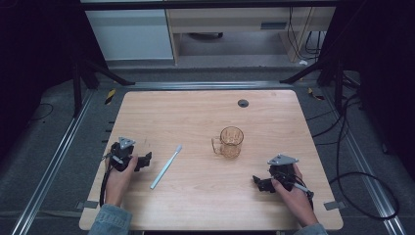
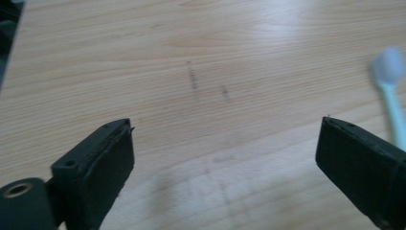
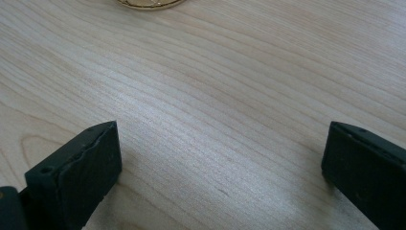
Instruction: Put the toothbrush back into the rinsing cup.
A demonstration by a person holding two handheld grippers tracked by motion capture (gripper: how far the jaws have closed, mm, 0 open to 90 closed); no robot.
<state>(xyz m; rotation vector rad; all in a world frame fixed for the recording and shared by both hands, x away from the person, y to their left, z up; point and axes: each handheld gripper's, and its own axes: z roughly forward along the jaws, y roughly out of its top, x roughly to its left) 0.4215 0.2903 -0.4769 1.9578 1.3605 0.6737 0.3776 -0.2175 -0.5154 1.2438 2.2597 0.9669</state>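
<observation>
Both sets of jaws wide and empty, hovering low over the bench — nothing picked up yet.

The left gripper [image 1: 145, 159] has its jaws spread over bare wood, with the toothbrush [image 1: 166, 167] lying just beside it, bristles pointing away from the person. The right gripper [image 1: 258, 183] is just as open, near the amber glass mug [image 1: 231, 142], which stands upright toward the middle of the bench [image 1: 195, 112]. Looks like the reach is only starting — next, I'd guess, the left jaws must straddle the thin handle and pinch squarely.

Table [image 1: 205, 196] evenly lit from overhead, surroundings dark — soft glare on the wood in both gripper views; toothbrush [image 2: 390, 91] head blurred.
</observation>
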